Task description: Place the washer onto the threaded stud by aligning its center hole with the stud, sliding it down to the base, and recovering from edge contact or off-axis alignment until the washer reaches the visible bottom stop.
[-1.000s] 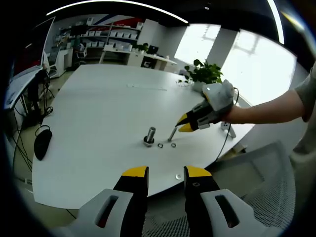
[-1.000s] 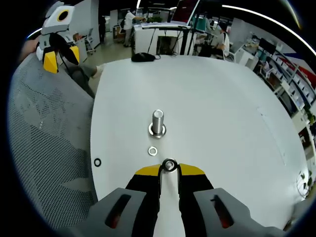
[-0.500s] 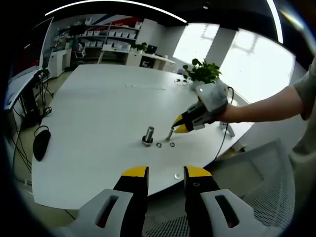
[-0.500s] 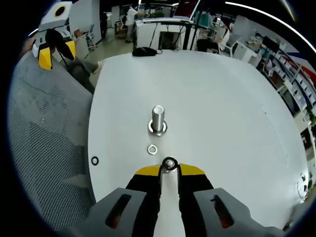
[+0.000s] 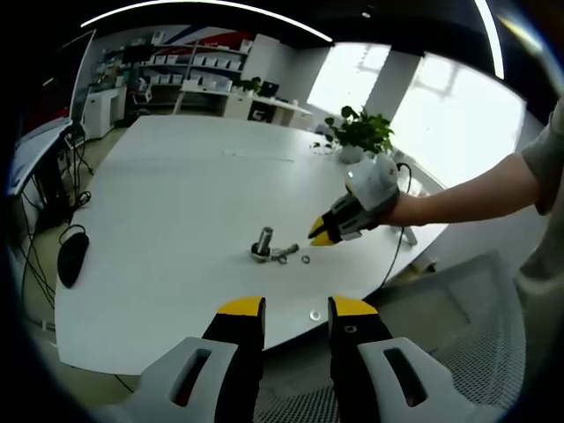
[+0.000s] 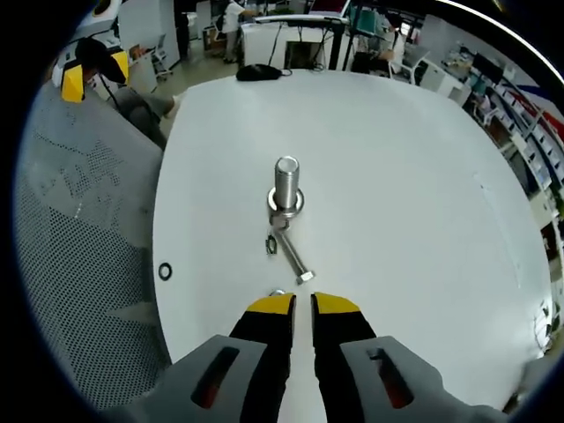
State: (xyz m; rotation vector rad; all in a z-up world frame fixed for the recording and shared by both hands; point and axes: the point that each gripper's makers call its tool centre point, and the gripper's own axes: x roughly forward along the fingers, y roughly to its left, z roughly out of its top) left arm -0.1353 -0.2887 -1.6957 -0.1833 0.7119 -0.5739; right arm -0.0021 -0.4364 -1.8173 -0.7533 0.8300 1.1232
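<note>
Across the white desk (image 6: 397, 159) I see open surface, with a mesh chair back (image 6: 79, 256) off its near edge in the right gripper view. From the left gripper view, a potted plant (image 5: 359, 132) sits at the far edge and a black mouse (image 5: 72, 254) lies at the left side.

Right hand-held gripper (image 5: 322, 234): hovering over the desk near the stud, held by a person's hand (image 5: 414, 207). In its own view (image 6: 302, 304) the yellow tips stand a narrow gap apart with nothing between them, so I read it as released.

Left hand-held gripper (image 5: 296, 310): back from the desk edge, jaws parted, nothing in them.

Threaded stud (image 6: 286, 182): upright near mid-desk, on a flanged base.

Loose bolt (image 6: 293, 256): lying flat, one end against the stud's base, hex head pointing toward the right hand-held gripper.

Washer (image 6: 272, 247): flat on the desk just beside the bolt's shank, close to the stud base, not on the stud. I cannot tell if it touches the bolt.

Second ring (image 6: 165, 271): well apart, near the desk edge.
</note>
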